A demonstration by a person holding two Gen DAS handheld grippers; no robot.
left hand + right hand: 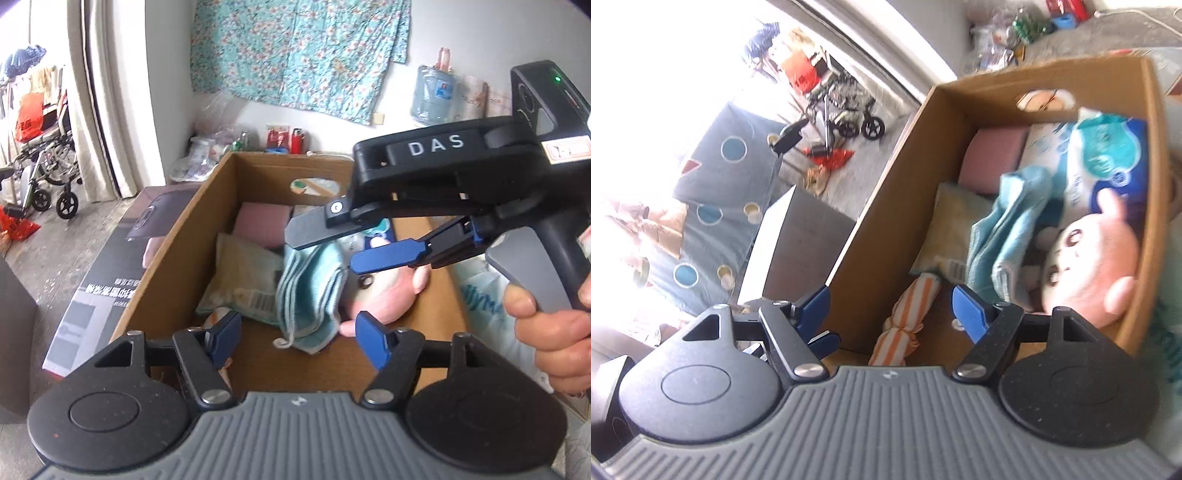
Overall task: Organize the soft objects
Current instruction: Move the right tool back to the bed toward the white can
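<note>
**Box of soft goods: mostly filled, both grippers empty**

Progress, as judged: most of the sorting appeared done, since every soft item in view lay inside the box (177, 236) and nothing was being carried. Whether more items waited out of view could not be told. What seemed left was tidying, as the towel lay slumped and loose rather than flat.

Contents, largest to smallest:

1. Box: open-topped brown cardboard, standing on the floor beside a flat printed carton (92, 295).
2. Tissue pack (1108, 155): blue and white plastic wrap, against the box's right wall toward the far end.
3. Plush (1097, 258): pink, round-faced with dark eyes, lying on its side by the right wall, just below the tissue pack.
4. Towel (306, 291): pale blue, folded in several layers, draped down the middle, touching the plush, a cord loop at its near corner.
5. Pouch (240, 280): cream-yellow, flat, barcode showing, left of the towel.
6. Pink pad (262, 225): dusty rose, blocky, at the far end.
7. Striped cloth (905, 325): orange and white, rolled, on the box floor at the near end.

Tools:

- Left gripper (295, 332): jaws spread, nothing between them, above the near end.
- Right gripper (332, 240): held by a hand (554, 332), jaws spread and empty, above the towel and plush.
</note>
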